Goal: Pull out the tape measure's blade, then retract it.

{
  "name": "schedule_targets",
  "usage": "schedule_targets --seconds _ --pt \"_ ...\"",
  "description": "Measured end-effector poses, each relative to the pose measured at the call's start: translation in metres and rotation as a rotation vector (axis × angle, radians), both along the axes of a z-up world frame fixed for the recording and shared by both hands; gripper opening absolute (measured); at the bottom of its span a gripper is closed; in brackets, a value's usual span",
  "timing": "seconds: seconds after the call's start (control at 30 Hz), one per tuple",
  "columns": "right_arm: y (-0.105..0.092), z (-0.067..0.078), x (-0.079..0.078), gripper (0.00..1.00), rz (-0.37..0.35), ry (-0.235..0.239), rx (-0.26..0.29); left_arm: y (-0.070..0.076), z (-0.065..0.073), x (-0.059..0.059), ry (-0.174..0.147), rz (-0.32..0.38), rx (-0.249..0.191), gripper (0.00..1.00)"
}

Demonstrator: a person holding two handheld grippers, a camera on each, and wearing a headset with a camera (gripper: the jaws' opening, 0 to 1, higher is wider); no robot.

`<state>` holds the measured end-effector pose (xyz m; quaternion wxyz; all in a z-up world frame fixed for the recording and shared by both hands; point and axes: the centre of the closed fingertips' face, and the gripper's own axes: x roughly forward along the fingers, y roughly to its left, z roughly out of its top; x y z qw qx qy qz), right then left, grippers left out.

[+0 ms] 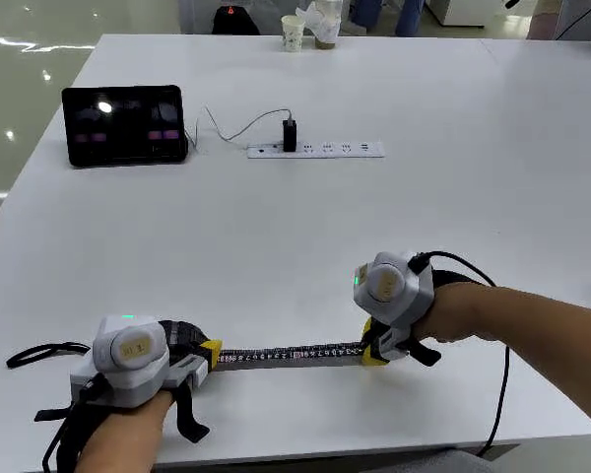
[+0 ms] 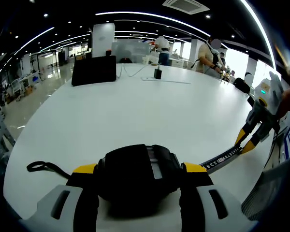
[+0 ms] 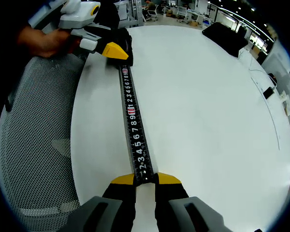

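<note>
Left tongs (image 2: 140, 168) are clamped on black boxy tape-measure case (image 1: 184, 335), right tongs (image 3: 145, 180) pinched shut on dark numbered blade (image 3: 132, 116); pull-out judged underway, straight steady draw needed next.

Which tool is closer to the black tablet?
Left. The left tool, holding the tape measure, is on the same side as the tablet; the right tool, pinching the blade, is farther right.

Blade (image 3: 133, 121) end hidden inside right claw (image 3: 145, 180)
</note>
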<state>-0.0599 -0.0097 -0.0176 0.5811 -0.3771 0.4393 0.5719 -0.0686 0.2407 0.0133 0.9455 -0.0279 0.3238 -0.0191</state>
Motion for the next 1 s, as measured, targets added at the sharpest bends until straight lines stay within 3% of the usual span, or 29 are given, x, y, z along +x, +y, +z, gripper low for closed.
schedule_targets --seconds 0.1,1.0 --pt "0.003 -0.001 0.000 0.11 -0.029 0.011 0.010 0.000 0.000 0.001 0.000 -0.002 0.004 0.63" --pt "0.018 0.000 -0.002 0.11 -0.018 -0.001 0.010 0.001 0.000 0.000 -0.005 -0.001 -0.003 0.63"
